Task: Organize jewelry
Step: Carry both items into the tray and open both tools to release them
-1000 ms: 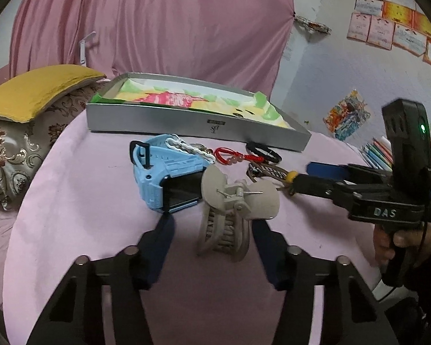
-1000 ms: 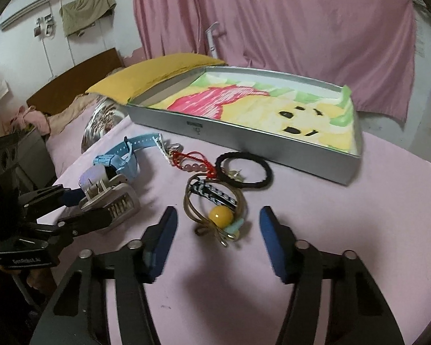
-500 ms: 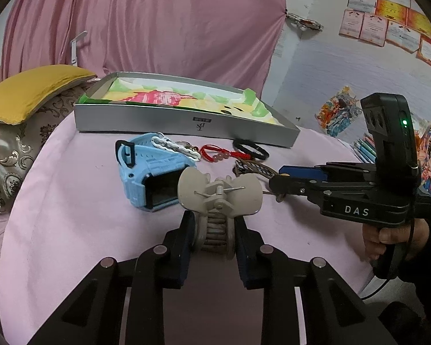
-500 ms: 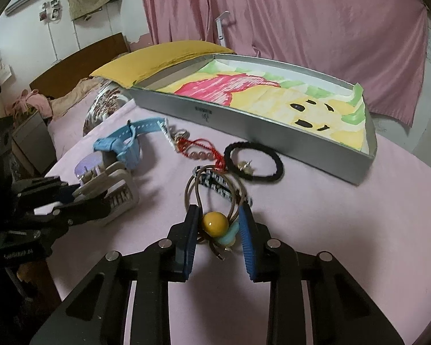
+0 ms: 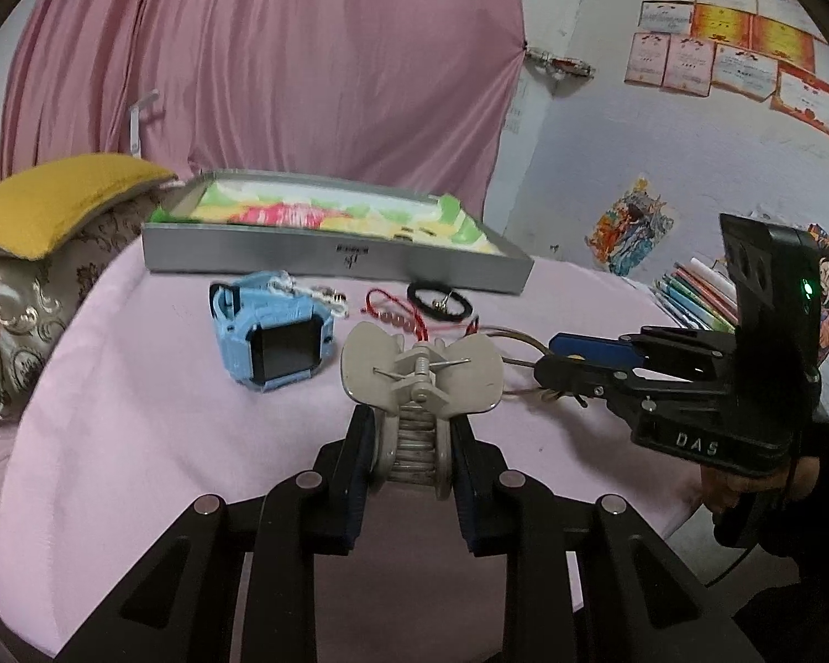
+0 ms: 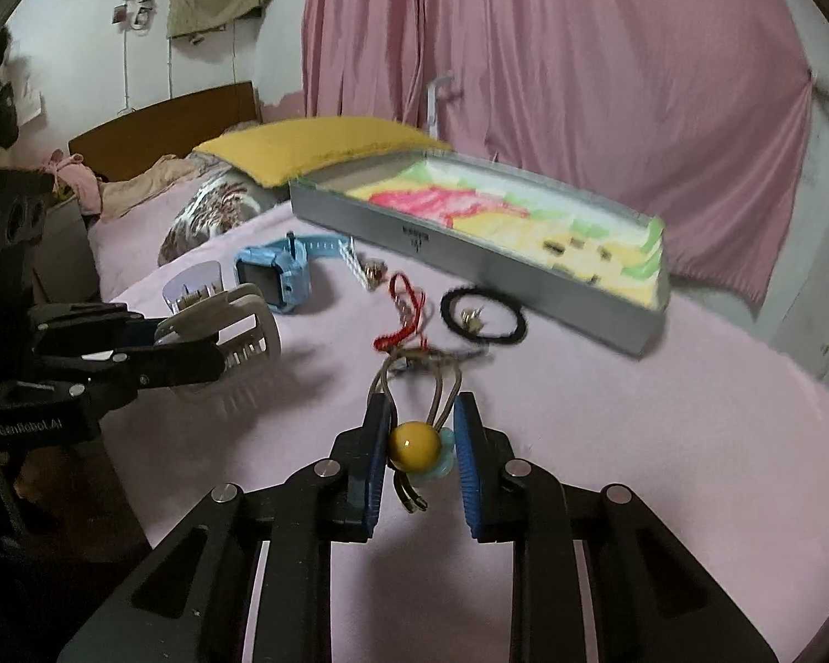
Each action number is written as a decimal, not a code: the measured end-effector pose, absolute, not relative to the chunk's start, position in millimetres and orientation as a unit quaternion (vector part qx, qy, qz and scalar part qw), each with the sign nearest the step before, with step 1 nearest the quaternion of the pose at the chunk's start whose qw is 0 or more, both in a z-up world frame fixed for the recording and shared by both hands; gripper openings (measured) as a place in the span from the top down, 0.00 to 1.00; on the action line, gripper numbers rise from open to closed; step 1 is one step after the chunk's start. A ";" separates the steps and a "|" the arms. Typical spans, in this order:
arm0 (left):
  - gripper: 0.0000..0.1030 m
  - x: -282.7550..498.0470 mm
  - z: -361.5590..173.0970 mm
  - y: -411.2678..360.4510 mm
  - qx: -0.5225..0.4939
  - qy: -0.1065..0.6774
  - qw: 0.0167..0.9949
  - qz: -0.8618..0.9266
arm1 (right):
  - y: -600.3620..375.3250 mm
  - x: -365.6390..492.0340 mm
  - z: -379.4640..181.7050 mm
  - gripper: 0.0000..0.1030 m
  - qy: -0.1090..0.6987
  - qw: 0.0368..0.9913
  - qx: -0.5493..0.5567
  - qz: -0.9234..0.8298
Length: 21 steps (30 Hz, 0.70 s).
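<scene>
Both claws are full, the left claw [image 5: 412, 442] pinching the clip [image 5: 421, 373] and the right claw [image 6: 420, 445] pinching the hair tie [image 6: 414, 442], and the tray [image 6: 470, 254] lies ahead in the upper middle of each view, nearer the right one.

Both tools are matte black with angular linkage arms and round silver pivot screws along them. The left gripper [image 5: 412, 442] carries dark blue ribbed pads on its fingers [image 5: 359, 453]; seen from the other camera, its side bears pale lettering reading "GenRobot.AI". The right gripper [image 6: 421, 445] has brighter blue ribbed pads [image 6: 464, 458]. From the left camera its body shows white "DAS" lettering, an upright black block with a lit green lamp, and a thin black cable hanging below. The right hand [image 5: 746, 480] shows bare skin and a dark sleeve.
</scene>
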State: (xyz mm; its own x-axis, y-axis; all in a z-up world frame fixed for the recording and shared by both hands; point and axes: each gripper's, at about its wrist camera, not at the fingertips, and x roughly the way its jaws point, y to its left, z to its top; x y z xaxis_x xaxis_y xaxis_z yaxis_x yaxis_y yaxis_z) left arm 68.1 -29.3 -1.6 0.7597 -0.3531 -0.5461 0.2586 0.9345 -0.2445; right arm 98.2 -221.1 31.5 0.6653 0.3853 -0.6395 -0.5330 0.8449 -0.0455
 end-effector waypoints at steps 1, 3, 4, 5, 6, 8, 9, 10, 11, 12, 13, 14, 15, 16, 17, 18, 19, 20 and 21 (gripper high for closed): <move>0.76 67.6 -0.5 -30.0 -0.076 0.302 0.936 -0.162 | -220.8 95.1 33.1 0.80 0.313 0.908 -0.119 0.252; 0.76 65.5 2.7 -30.4 -0.077 0.293 0.939 -0.163 | -219.6 90.3 38.6 0.80 0.298 0.912 -0.123 0.251; 0.76 64.9 4.0 -30.3 -0.077 0.290 0.940 -0.163 | -218.0 88.7 41.4 0.80 0.294 0.914 -0.125 0.252; 0.76 64.2 5.1 -30.1 -0.077 0.288 0.940 -0.163 | -218.4 87.0 45.4 0.80 0.289 0.915 -0.126 0.253; 0.76 63.8 6.2 -29.6 -0.078 0.286 0.941 -0.162 | -218.3 85.4 47.2 0.80 0.285 0.916 -0.128 0.252; 0.76 63.9 6.8 -28.5 -0.080 0.285 0.942 -0.160 | -218.0 82.3 54.7 0.80 0.273 0.920 -0.130 0.249; 0.76 63.8 7.5 -27.3 -0.083 0.282 0.943 -0.158 | -219.2 80.7 57.7 0.80 0.268 0.922 -0.130 0.247; 0.76 64.0 8.4 -26.2 -0.085 0.280 0.943 -0.157 | -221.1 79.6 61.5 0.80 0.261 0.925 -0.127 0.245; 0.76 64.9 10.1 -24.7 -0.087 0.275 0.945 -0.155 | -222.5 79.2 65.1 0.80 0.254 0.928 -0.122 0.243; 0.76 65.0 11.6 -23.5 -0.089 0.271 0.946 -0.153 | -224.4 78.2 69.0 0.80 0.246 0.932 -0.116 0.241; 0.76 66.3 14.6 -22.3 -0.090 0.263 0.949 -0.150 | -227.0 77.4 74.4 0.80 0.235 0.936 -0.107 0.239; 0.76 67.7 18.5 -21.3 -0.089 0.254 0.952 -0.148 | -228.9 77.4 79.0 0.80 0.224 0.940 -0.100 0.237; 0.76 70.0 26.1 -19.9 -0.087 0.237 0.957 -0.143 | -230.8 77.6 84.4 0.80 0.209 0.945 -0.092 0.236; 0.76 72.0 31.7 -18.5 -0.086 0.223 0.961 -0.141 | -230.2 77.4 88.4 0.80 0.194 0.949 -0.085 0.233; 0.76 74.1 37.7 -17.3 -0.085 0.210 0.964 -0.139 | -230.6 77.4 92.6 0.80 0.180 0.953 -0.079 0.231; 0.76 77.9 46.5 -16.3 -0.080 0.191 0.969 -0.135 | -231.1 77.0 97.2 0.80 0.165 0.956 -0.073 0.230; 0.76 81.0 52.2 -16.0 -0.075 0.179 0.972 -0.131 | -231.3 77.6 103.0 0.80 0.147 0.961 -0.066 0.226; 0.76 84.3 57.3 -15.7 -0.070 0.169 0.975 -0.128 | -231.6 79.0 107.4 0.80 0.133 0.964 -0.059 0.224; 0.76 90.1 64.3 -16.3 -0.062 0.156 0.978 -0.123 | -231.1 80.1 111.2 0.80 0.122 0.966 -0.053 0.224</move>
State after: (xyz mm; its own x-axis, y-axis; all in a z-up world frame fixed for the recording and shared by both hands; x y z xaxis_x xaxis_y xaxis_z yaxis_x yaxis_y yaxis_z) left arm 90.1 -16.3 64.3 0.9215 -0.2593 -0.2892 0.2209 0.9623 -0.1589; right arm 80.1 -231.1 111.2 0.8700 0.4188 -0.2600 -0.4449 0.8943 -0.0479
